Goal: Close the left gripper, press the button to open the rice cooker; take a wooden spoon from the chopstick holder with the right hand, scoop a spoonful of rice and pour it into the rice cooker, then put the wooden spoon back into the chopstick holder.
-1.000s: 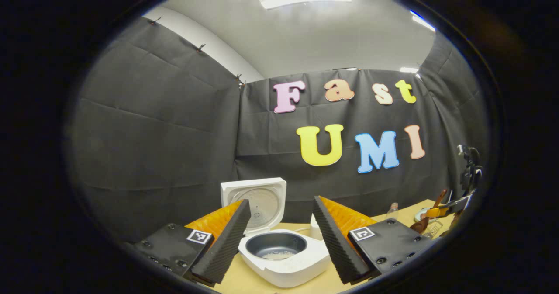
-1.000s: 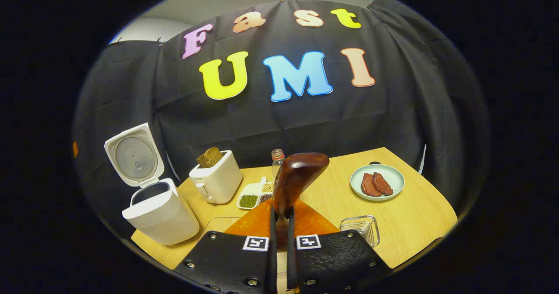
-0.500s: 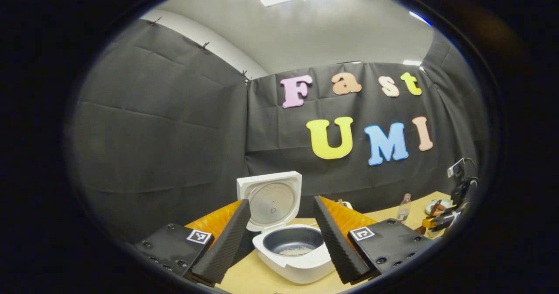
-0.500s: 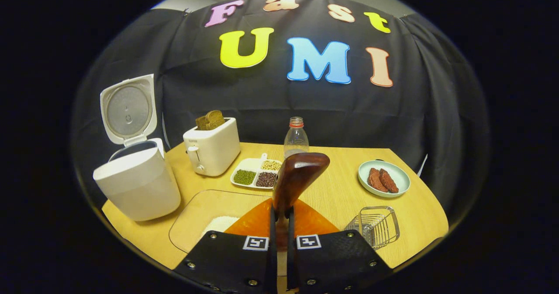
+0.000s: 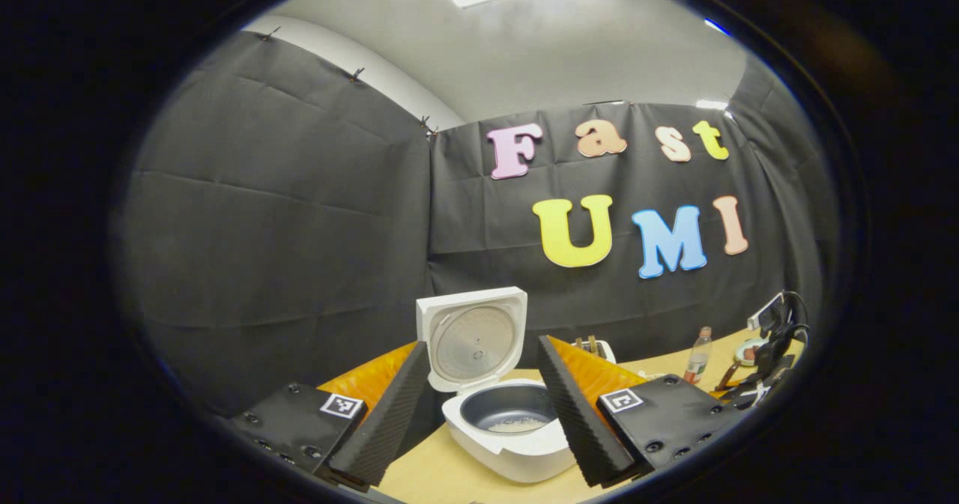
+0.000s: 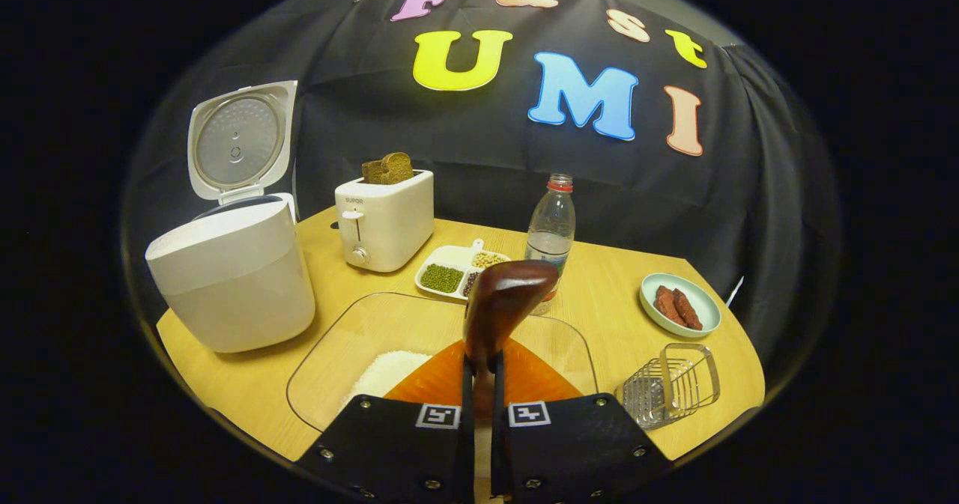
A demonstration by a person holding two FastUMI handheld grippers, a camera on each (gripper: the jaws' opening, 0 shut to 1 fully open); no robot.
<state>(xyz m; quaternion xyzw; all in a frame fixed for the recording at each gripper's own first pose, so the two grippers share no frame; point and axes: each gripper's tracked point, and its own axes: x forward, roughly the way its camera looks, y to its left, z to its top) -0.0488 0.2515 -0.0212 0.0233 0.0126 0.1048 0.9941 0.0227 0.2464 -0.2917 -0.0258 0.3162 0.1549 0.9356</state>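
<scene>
The white rice cooker (image 5: 517,451) stands open, lid (image 5: 472,339) upright, a little rice in its dark pot (image 5: 513,423). My left gripper (image 5: 481,347) hangs open in front of it, holding nothing. In the right gripper view the cooker (image 6: 232,279) is at the left of the table. My right gripper (image 6: 479,373) is shut on the handle of the dark wooden spoon (image 6: 503,302), whose bowl points up and forward. Below it lies a glass dish (image 6: 352,332) with a heap of white rice (image 6: 386,369). The wire chopstick holder (image 6: 670,384) stands to the right.
A white toaster (image 6: 383,219) with bread, a divided dish of beans (image 6: 453,272), a plastic bottle (image 6: 551,223) and a pale plate with meat (image 6: 678,305) sit along the back of the wooden table (image 6: 225,384). Black cloth walls close in behind.
My right gripper, still holding the spoon, has come down and forward over the table; the glass dish of rice now lies under it. The left gripper drifted slightly, so the cooker sits farther right.
</scene>
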